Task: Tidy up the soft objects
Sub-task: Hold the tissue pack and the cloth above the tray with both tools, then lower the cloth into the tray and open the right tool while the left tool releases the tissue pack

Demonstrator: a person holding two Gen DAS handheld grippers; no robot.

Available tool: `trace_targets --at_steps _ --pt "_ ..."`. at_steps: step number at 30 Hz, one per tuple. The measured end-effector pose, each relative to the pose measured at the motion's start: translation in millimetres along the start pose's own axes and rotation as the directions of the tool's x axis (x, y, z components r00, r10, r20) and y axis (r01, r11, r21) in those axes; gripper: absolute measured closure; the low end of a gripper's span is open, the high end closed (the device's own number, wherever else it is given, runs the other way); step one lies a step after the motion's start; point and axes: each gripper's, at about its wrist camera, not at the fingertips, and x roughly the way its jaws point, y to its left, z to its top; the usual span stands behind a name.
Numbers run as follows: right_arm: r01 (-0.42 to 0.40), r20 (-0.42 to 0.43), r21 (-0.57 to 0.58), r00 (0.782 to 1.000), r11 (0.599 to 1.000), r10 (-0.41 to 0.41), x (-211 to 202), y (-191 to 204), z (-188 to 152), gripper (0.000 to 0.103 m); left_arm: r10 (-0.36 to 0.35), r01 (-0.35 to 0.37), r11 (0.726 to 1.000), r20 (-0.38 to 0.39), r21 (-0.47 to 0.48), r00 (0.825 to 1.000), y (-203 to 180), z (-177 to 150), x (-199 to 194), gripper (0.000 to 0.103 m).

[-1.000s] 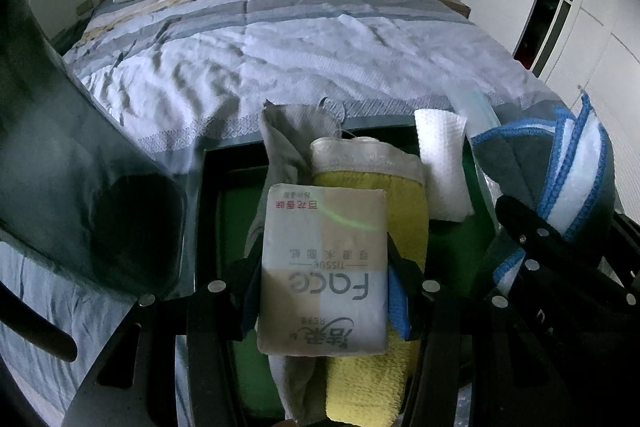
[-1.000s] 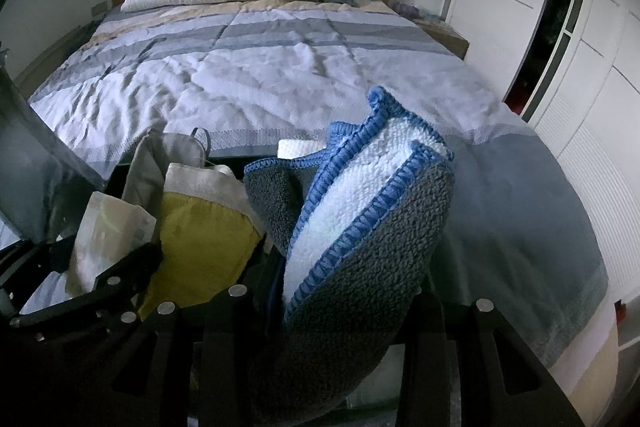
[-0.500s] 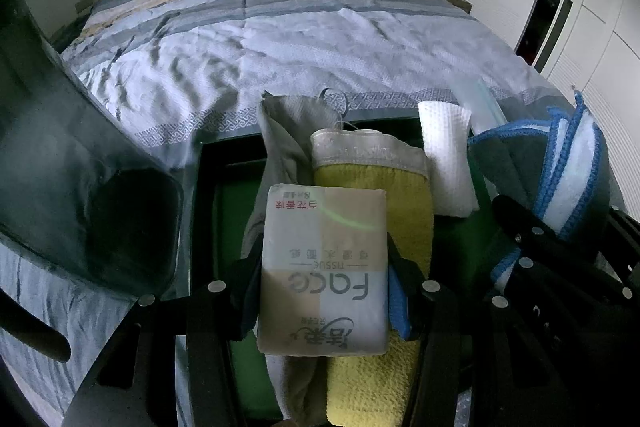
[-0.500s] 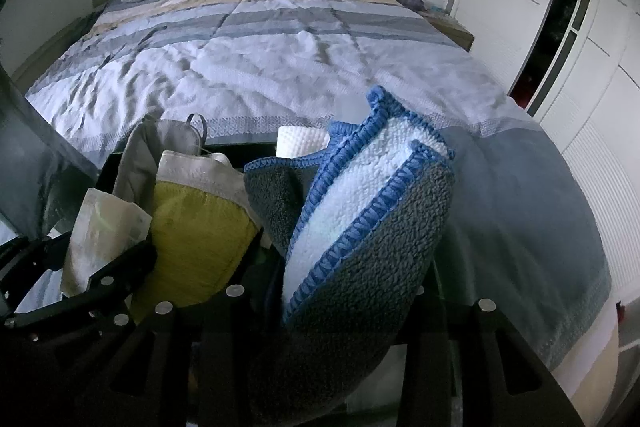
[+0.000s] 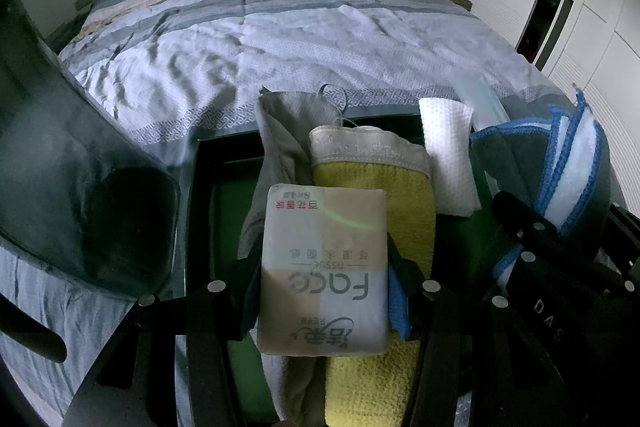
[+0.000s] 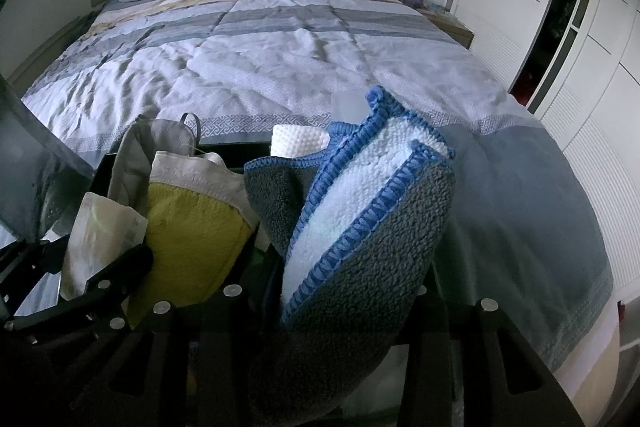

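tissue pack [image 5: 324,267]: upright, over yellow towel [image 5: 408,203] | grey-blue cloth [image 6: 360,235]: folded, upright

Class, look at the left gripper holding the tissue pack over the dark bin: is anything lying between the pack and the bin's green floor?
Yes. Directly under the tissue pack held by the left gripper lie a yellow towel and a grey cloth, covering the green floor of the bin there. Bare floor shows only to the left.

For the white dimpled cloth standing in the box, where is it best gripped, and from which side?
Grip the white dimpled cloth by its free top edge, coming from above: it stands upright, wedged between the yellow towel and the box wall.
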Motion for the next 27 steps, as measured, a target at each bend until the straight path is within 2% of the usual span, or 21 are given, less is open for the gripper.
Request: trace_targets --at_steps 7,14,24,27 --pt "-0.01 -0.006 0.009 1.0 1.0 0.01 0 -3 2 0.051 -0.003 0.003 1.0 -0.001 -0.001 1.0 0 0 0 0.057" --pt "-0.021 0.005 0.01 1.0 1.0 0.021 -5 -3 2 0.045 -0.009 0.009 1.0 0.003 0.003 1.0 -3 1 -1 0.056" --pt "-0.024 0.021 0.011 1.0 1.0 0.024 -13 -5 4 0.041 -0.014 0.015 1.0 0.015 -0.009 1.0 -1 2 -6 0.054" --pt "-0.023 0.026 0.014 0.999 1.0 0.023 -13 -4 5 0.041 -0.007 0.007 1.0 0.024 -0.016 1.0 0 3 -8 0.049"
